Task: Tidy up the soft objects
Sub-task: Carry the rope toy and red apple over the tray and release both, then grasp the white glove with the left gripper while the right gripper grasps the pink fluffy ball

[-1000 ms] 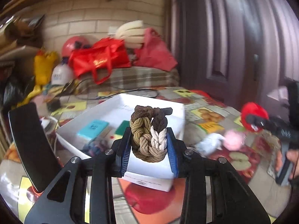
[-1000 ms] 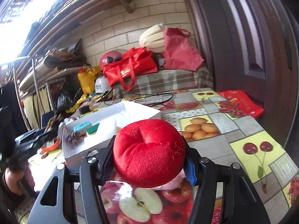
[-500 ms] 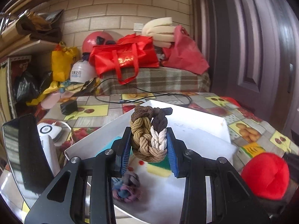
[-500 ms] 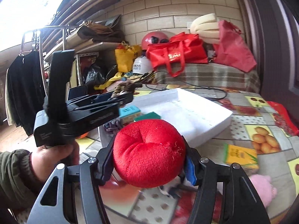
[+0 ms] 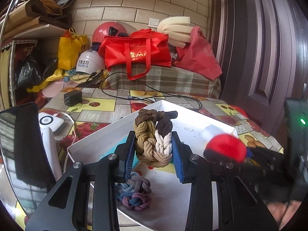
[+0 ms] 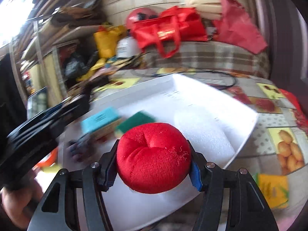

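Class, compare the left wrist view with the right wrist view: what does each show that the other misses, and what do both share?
Only the left wrist view shows the brown braided scrunchie clamped in the left claw, and a black charger. Only the right wrist view shows a yellow packet on the tablecloth. Both show the white box, the red plush ball in the right claw, and the red bag.

Purple braid (image 5: 134,194) beneath; box floor (image 5: 173,198) free
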`<state>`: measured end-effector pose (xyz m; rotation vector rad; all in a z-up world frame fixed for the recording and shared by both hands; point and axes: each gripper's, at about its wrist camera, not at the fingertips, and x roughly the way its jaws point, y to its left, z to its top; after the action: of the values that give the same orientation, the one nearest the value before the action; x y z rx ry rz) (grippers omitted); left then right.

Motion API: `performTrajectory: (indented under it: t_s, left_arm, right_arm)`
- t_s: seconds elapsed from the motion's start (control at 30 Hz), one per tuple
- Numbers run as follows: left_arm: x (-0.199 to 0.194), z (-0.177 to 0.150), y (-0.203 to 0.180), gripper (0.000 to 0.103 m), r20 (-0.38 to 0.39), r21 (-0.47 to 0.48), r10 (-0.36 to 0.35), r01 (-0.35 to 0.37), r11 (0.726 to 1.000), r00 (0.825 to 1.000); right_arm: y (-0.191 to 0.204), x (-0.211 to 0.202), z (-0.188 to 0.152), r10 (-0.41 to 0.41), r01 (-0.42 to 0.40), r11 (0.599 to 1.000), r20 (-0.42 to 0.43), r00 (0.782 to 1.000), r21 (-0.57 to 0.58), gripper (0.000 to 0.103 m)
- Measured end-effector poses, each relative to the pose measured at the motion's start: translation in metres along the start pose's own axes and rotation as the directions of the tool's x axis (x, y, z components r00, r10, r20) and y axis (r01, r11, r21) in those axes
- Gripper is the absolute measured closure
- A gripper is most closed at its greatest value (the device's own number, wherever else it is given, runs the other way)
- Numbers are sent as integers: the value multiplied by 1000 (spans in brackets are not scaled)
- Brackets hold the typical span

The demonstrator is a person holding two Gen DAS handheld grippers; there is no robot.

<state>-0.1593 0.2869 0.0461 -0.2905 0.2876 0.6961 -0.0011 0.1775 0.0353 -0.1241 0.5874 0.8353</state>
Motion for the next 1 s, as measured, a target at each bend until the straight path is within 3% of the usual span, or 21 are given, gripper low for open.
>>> performTrajectory:
  t_s: [0.13, 0.3, 0.4, 0.47, 0.57, 0.63, 0.83, 1.0]
  left_arm:
    - [9, 1, -1, 68, -37, 3, 14, -14, 1000, 999]
    - [23, 3, -10, 66, -76, 44, 52, -49, 998, 996]
    - [18, 2, -11, 55, -41, 43, 89, -87, 995, 995]
    - [17, 2, -3, 32, -34, 7, 101, -101, 995, 994]
    - [20, 3, 10, 10, -56, -56, 93, -96, 994, 994]
    - [20, 3, 13, 9, -58, -74, 81, -85, 994, 995]
    - [16, 4, 11, 9, -37, -62, 84, -86, 994, 996]
    - [4, 1, -1, 9, 27, -3, 88, -88, 996, 996]
  right_arm:
    - [-23, 8, 5, -27, 27, 993, -1, 1000, 115, 41]
    - [-11, -8, 1, -7, 3, 998, 62, 998, 55, 38]
    - [4, -12, 2, -21, 22, 1000, 92, 996, -9, 24]
    - [5, -18, 0, -41, 42, 999, 127, 991, -7, 19]
    - [0, -21, 1, -45, 42, 999, 150, 988, 22, 10]
    - [-2, -22, 3, -49, 45, 999, 156, 986, 28, 0]
    - [10, -31, 0, -53, 59, 998, 195, 979, -28, 0]
    - [13, -47, -10, -59, 71, 996, 222, 973, -48, 0]
